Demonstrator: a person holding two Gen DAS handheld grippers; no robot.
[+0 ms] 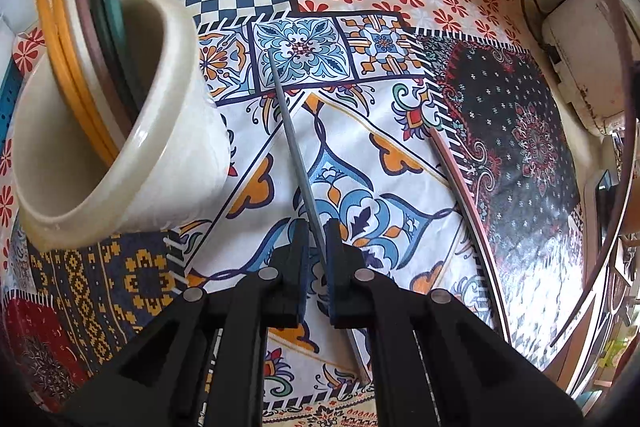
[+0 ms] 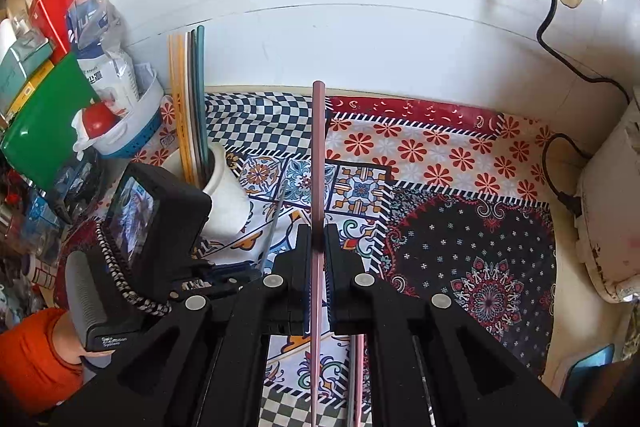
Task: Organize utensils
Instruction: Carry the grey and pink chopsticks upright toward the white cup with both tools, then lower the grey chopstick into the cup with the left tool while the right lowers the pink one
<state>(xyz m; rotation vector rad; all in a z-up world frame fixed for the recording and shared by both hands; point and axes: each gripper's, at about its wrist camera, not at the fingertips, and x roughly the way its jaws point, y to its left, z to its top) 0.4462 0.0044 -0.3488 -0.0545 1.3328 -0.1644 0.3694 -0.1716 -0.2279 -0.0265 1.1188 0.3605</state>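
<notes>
**Ana:** Left wrist view has the left gripper (image 1: 316, 247) pinched shut on a thin grey chopstick (image 1: 294, 151); its far tip sits low over the patchwork-patterned tablecloth (image 1: 400, 167), not far from the cream ceramic holder cup (image 1: 120, 131); why so steep?

**Ben:** Probably so the stick can be dropped end-first into that cup; the yellow, white, brown and dark green chopsticks (image 1: 80, 39) already stand in it, leaning on the rim; a grip near one end leaves most of the length free to slide in.

**Ana:** And the right gripper (image 2: 318, 239)?

**Ben:** Closed on a long pink chopstick (image 2: 318, 155), held up clear of the cloth; it looks like it waits its turn while the left hand works beside the cup; a second pink chopstick (image 1: 460, 183) lies flat on the cloth, so the job seems partly done.

**Ana:** What can't be made out?

**Ben:** The cup's bottom is cut off from sight, and the sticks' lower ends are hidden inside; whether the grey tip touches the cloth is unclear; the person shows only as an orange sleeve (image 2: 36, 359) at the edge; clutter at the far left is too warped to name.
</notes>
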